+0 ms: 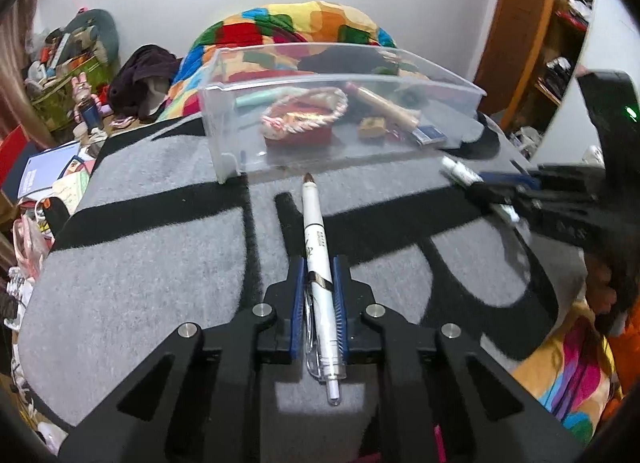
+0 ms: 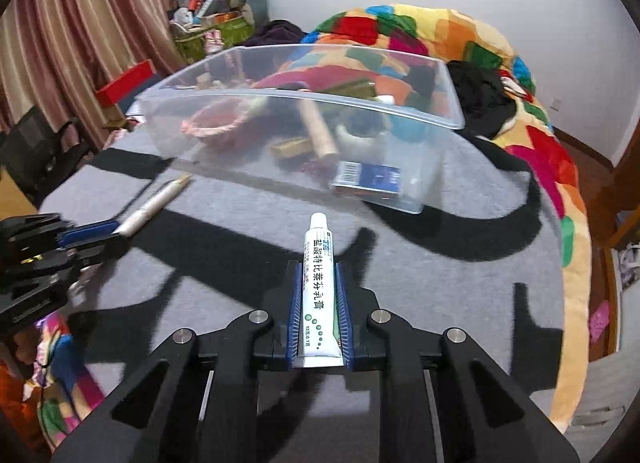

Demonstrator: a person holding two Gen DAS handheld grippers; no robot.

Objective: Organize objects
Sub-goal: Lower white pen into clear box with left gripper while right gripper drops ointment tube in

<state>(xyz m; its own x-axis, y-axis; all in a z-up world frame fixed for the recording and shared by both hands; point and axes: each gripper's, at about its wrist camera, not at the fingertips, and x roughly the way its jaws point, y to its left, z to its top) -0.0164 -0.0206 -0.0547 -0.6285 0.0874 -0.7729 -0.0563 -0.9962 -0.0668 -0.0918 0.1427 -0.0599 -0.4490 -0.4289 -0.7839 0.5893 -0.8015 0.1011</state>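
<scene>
My left gripper (image 1: 319, 265) is shut on a white pen (image 1: 316, 239) that points forward at a clear plastic bin (image 1: 228, 131). The bin stands on a grey and black mat (image 1: 132, 263) and holds a pink rope basket (image 1: 304, 115), a wooden rolling pin (image 1: 384, 105), a blue box (image 1: 432, 135) and other small items. My right gripper (image 2: 318, 267) is shut on a white ointment tube (image 2: 319, 283), also in front of the bin (image 2: 432, 183). Each gripper shows in the other's view: the right one (image 1: 496, 187) with the tube (image 1: 460, 173), the left one (image 2: 100, 235) with the pen (image 2: 156, 203).
A colourful patchwork quilt (image 2: 540, 151) lies behind and around the mat. Dark clothes (image 2: 484, 99) lie on it. Cluttered boxes and bags (image 1: 68, 75) stand at the left by a striped curtain (image 2: 80, 35). A wooden shelf (image 1: 560, 43) stands at the right.
</scene>
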